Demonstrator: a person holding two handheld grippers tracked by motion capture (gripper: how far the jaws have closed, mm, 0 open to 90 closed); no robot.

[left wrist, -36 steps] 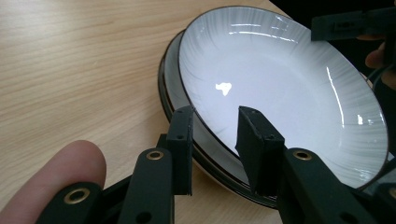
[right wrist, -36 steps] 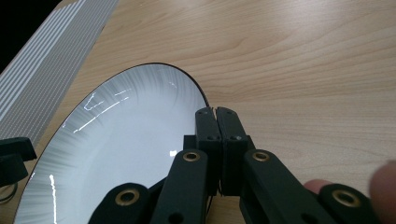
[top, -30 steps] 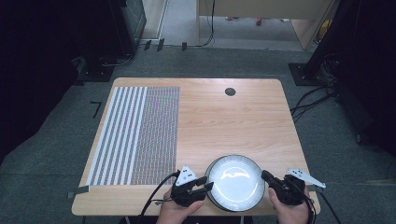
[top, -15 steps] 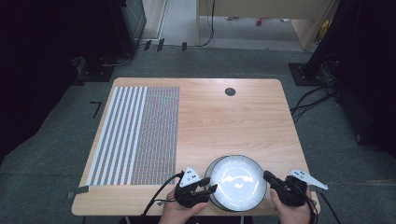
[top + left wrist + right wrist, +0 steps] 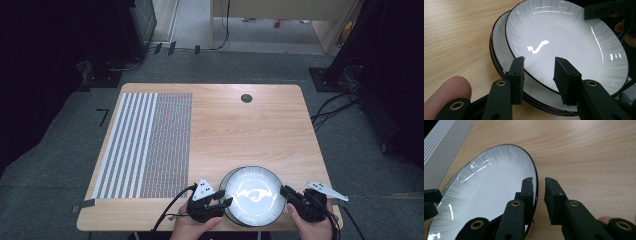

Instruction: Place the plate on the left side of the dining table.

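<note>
Two round white ceramic plates with dark rims (image 5: 252,195) lie stacked at the lower middle of the high view, near the front edge of the light wooden tabletop (image 5: 250,130). The left gripper (image 5: 539,72) straddles the upper plate's near rim, jaws part-open, pads clear of it. The right gripper (image 5: 539,192) has just been opening; its jaws bracket the opposite rim with a narrow gap. Judged as a release or regrip of the top plate. Next, both jaws must close squarely on its rim alone, leaving the lower plate down.
</note>
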